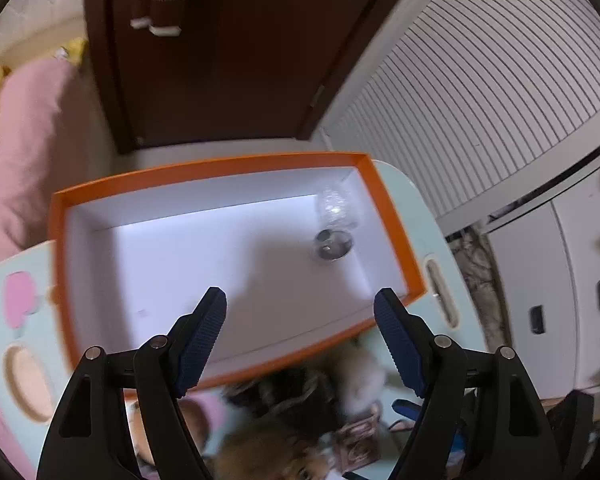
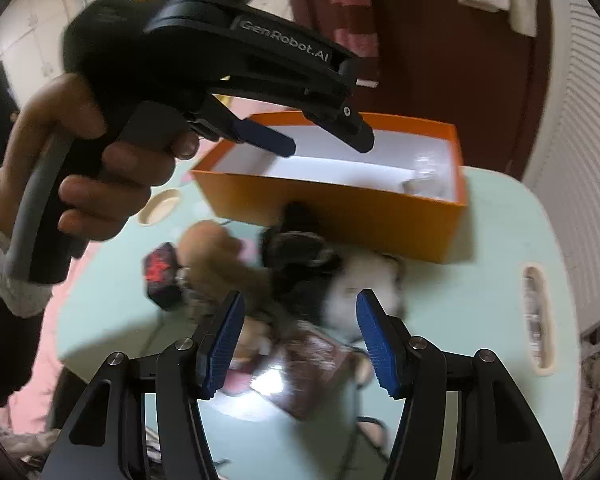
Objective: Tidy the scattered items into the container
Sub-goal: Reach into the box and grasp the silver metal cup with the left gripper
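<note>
While the left gripper (image 1: 300, 304) is held open and empty over the orange cardboard box (image 1: 204, 172), one clear bottle (image 1: 334, 216) is seen inside; the right gripper (image 2: 300, 312), part-open and empty, must be lowered onto the blurred fluffy toys (image 2: 300, 272) near the box

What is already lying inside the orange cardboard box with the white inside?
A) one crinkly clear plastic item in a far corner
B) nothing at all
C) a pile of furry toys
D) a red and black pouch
A: the orange cardboard box holds only a crinkly clear plastic item in its far right corner; the furry things lie outside on the pale green table.
</note>
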A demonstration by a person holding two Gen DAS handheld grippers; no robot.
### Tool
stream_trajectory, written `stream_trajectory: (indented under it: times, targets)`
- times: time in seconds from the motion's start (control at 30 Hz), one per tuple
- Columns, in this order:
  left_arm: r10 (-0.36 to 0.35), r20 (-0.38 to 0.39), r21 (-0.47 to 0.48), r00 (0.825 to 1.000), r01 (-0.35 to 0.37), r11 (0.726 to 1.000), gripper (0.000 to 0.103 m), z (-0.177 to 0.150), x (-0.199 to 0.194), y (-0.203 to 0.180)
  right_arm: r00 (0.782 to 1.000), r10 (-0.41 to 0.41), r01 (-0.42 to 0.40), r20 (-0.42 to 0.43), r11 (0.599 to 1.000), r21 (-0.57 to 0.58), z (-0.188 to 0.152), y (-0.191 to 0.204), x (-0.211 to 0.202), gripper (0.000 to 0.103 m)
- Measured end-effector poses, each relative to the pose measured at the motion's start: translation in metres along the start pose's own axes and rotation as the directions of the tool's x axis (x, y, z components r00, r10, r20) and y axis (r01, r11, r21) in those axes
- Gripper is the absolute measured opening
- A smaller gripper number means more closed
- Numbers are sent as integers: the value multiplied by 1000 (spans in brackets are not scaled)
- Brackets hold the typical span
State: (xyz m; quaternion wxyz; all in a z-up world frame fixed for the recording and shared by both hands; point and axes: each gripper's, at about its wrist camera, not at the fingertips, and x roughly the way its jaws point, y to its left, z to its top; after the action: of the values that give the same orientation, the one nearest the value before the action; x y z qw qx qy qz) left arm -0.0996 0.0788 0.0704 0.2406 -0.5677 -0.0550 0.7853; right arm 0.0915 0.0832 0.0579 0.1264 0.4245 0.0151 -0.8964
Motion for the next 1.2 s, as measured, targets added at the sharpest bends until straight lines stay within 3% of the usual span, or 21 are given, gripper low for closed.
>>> stream_trajectory:
  times: [0.17, 0.37, 0.57, 0.77, 0.9, 1.0, 1.07, 1.13, 1.2]
  targets:
    - [65, 12, 19, 998, -66, 998, 76, 6, 17, -7, 998, -69, 69, 8, 997, 44, 0, -25, -2, 58]
    - [64, 2, 22, 998, -64, 998, 76, 4, 31, -11, 993, -114, 110, 25, 988, 107, 7, -50, -2, 58]
    - [32, -4, 53, 999, -32, 998, 76, 6, 40, -17, 994, -107, 97, 38, 976, 193, 11, -75, -7, 58]
    - [48, 71, 159, 996, -58, 986, 76, 12, 49, -32, 993, -112, 99, 47, 970, 224, 12, -90, -12, 58]
    - [78, 61, 261, 995, -92, 961, 75, 12, 61, -46, 994, -101, 86, 45, 965, 249, 12, -99, -10, 58]
    - [66, 57, 267, 996, -79, 960, 69, 13, 67, -47, 995, -89, 75, 43, 963, 260, 12, -103, -10, 58]
    - [83, 64, 277, 994, -98, 956, 53, 12, 71, -49, 995, -86, 72, 43, 962, 263, 10, -103, -11, 58]
    - [89, 39, 267, 995, -97, 959, 46, 12, 79, -46, 996, -82, 68, 43, 962, 266, 9, -104, -10, 58]
    - [57, 15, 226, 998, -59, 972, 47, 13, 81, -40, 996, -78, 65, 39, 962, 266, 8, -104, -9, 58]
